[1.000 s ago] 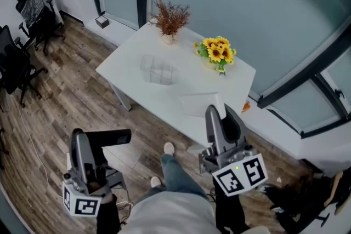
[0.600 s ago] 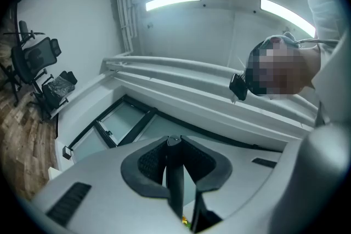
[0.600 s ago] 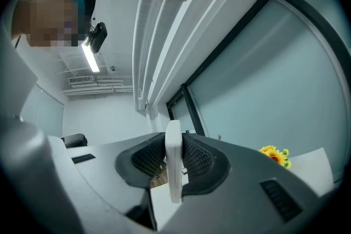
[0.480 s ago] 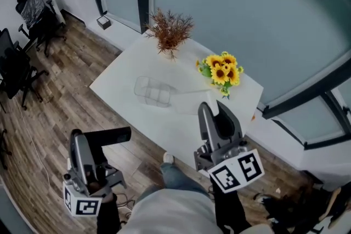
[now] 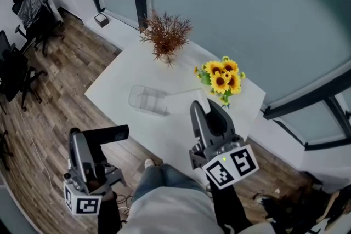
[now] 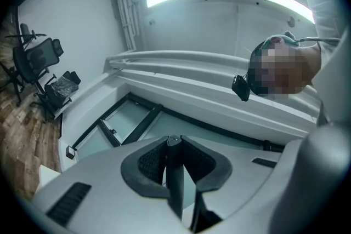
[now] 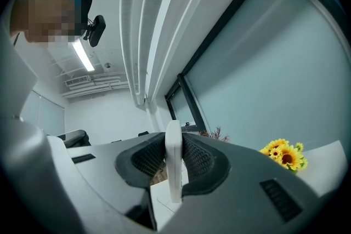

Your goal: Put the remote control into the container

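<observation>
My left gripper (image 5: pixel 83 140) is low at the left over the wooden floor, pointing up. It is shut on a black remote control (image 5: pixel 108 135) that sticks out to the right. In the left gripper view the remote (image 6: pixel 174 172) shows edge-on between the pads. My right gripper (image 5: pixel 205 108) reaches over the near edge of the white table (image 5: pixel 115 76). It is shut on a thin white slab (image 7: pixel 173 159), seen edge-on; I cannot tell what it is. The clear plastic container (image 5: pixel 147 100) stands on the table, left of the right gripper and apart from both.
A pot of dried reddish twigs (image 5: pixel 166 35) stands at the table's far end, and a bunch of sunflowers (image 5: pixel 221 76) to the right. Black office chairs (image 5: pixel 16 63) line the left wall. A glass wall runs behind the table. The person's leg shows near the bottom.
The view has closed in on the table. My right gripper has moved left and forward, from beside the table to over its near edge. The left gripper has held still.
</observation>
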A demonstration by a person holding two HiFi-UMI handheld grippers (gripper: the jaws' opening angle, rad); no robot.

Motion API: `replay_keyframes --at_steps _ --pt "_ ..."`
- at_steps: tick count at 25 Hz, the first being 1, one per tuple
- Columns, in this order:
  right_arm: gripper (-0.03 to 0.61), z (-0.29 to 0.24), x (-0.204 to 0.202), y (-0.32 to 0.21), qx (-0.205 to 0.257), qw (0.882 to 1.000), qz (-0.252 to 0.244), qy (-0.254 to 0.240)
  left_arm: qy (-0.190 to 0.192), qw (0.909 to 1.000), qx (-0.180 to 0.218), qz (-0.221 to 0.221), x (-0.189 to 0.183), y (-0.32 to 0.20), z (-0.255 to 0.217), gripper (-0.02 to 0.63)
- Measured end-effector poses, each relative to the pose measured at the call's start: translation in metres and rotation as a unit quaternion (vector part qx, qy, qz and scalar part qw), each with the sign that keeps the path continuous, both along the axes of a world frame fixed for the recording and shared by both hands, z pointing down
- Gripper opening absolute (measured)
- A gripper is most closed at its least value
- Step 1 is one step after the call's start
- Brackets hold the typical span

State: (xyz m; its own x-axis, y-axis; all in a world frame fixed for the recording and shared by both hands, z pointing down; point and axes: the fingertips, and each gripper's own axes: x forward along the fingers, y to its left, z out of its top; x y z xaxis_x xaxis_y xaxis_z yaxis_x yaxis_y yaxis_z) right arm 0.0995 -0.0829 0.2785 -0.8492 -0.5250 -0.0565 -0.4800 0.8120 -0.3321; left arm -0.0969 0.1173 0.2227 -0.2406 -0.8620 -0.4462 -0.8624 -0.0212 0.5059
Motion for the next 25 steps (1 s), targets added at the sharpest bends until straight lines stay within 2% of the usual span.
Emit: replay_keyframes --at_steps 15,25 --pt "0.091 0.036 -0.033 -0.022 -0.019 0.998 0.048 0.034 0.002 0.999 0.002 0.045 -0.049 -0.04 0.001 0.071" --pt "0.092 0.059 -0.055 -0.031 -0.033 0.996 0.053 0.062 0.014 0.9984 -0.006 0.055 -0.071 -0.054 0.015 0.071"
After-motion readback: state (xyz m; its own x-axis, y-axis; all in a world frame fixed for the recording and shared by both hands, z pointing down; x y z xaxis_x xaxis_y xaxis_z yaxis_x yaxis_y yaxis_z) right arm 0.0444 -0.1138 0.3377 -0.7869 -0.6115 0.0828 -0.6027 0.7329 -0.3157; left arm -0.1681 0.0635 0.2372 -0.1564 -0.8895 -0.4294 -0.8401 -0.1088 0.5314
